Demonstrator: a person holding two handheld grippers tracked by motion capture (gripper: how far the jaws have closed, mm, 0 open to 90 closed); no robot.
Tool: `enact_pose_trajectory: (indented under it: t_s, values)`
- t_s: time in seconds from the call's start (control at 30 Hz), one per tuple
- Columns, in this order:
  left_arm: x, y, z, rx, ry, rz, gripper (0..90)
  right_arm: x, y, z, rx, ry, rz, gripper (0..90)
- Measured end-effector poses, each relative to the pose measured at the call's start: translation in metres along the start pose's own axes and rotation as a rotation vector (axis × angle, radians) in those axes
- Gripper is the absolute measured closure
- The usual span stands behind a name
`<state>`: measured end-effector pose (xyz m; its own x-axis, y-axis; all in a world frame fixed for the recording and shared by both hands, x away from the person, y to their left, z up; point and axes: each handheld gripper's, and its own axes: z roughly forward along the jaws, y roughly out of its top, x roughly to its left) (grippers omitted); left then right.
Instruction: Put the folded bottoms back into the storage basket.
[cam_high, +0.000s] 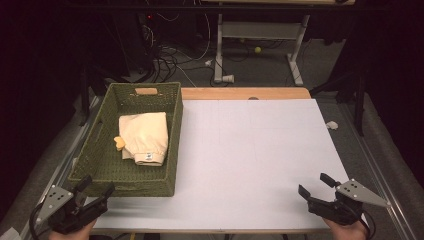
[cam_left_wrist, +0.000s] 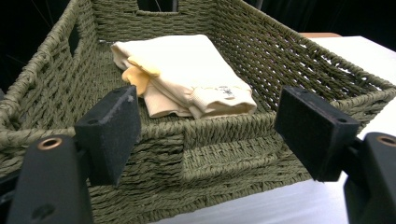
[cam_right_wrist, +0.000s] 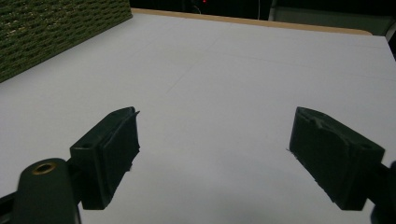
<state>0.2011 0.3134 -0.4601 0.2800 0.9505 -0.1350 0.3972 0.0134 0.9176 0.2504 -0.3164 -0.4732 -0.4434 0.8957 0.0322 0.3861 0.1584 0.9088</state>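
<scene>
The folded cream garment (cam_high: 144, 137) lies inside the green woven basket (cam_high: 172, 150), long axis running away from the near wall; the left gripper (cam_high: 94, 191), jaws wide and empty, sits just beside that wall; the right gripper (cam_high: 314, 185), equally spread and empty, is well apart from the basket.

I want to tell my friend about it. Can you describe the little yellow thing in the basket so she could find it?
Find the white table, then the green woven basket at its left side. Inside lies a folded cream cloth, and the little yellow piece pokes out at that cloth's left edge. It is a brighter, deeper yellow than the pale cloth beside it.
</scene>
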Motion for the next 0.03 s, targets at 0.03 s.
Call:
enact_pose_trajectory:
  t_s: [0.03]
  values:
    - [0.0000, 0.0000, 0.0000, 0.000, 0.000, 0.000, 21.0, -0.0003, 0.0000, 0.0001, 0.000, 0.001, -0.002, 16.6]
